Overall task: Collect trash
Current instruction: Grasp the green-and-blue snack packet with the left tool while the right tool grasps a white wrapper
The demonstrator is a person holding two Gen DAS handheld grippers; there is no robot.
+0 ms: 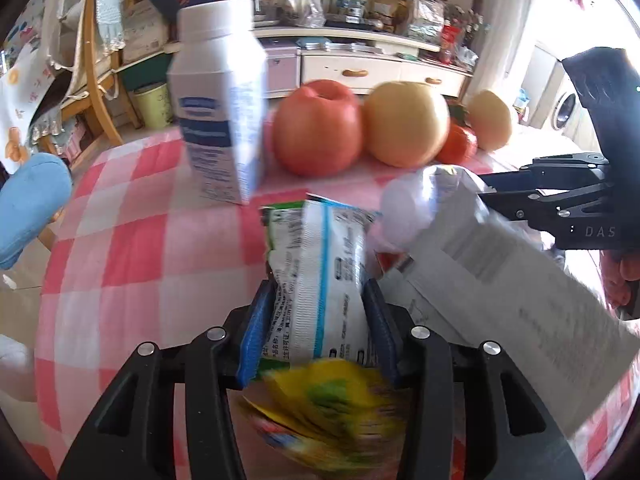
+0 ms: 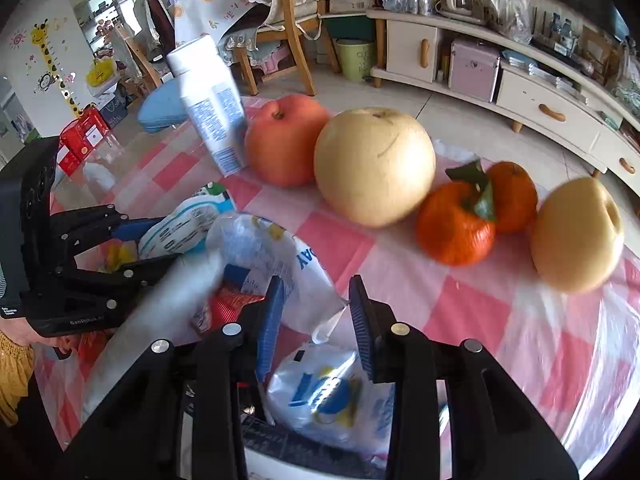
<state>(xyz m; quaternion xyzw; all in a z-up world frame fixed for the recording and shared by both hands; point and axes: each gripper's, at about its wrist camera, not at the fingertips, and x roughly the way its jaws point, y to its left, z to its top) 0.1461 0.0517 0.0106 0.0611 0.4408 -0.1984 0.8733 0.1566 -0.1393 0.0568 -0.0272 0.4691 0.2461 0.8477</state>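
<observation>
Currently a snack wrapper [image 1: 320,280] is clamped in the left tongs [image 1: 318,312] above the checkered surface [image 1: 132,248]; a plastic bag [image 2: 280,264] sits between the right tongs [image 2: 316,320], pad contact unclear.

Setting: lived-in home, living/dining room. Evidence: surface under pink-and-white checked cloth [image 2: 460,312]; long cream TV cabinet [image 2: 532,96] with drawers, cluttered with bags and bottles; wooden chair [image 2: 296,36] draped with cloth; giraffe height chart [image 2: 52,68] on wall; washing machine [image 1: 564,108] near bright window.
</observation>
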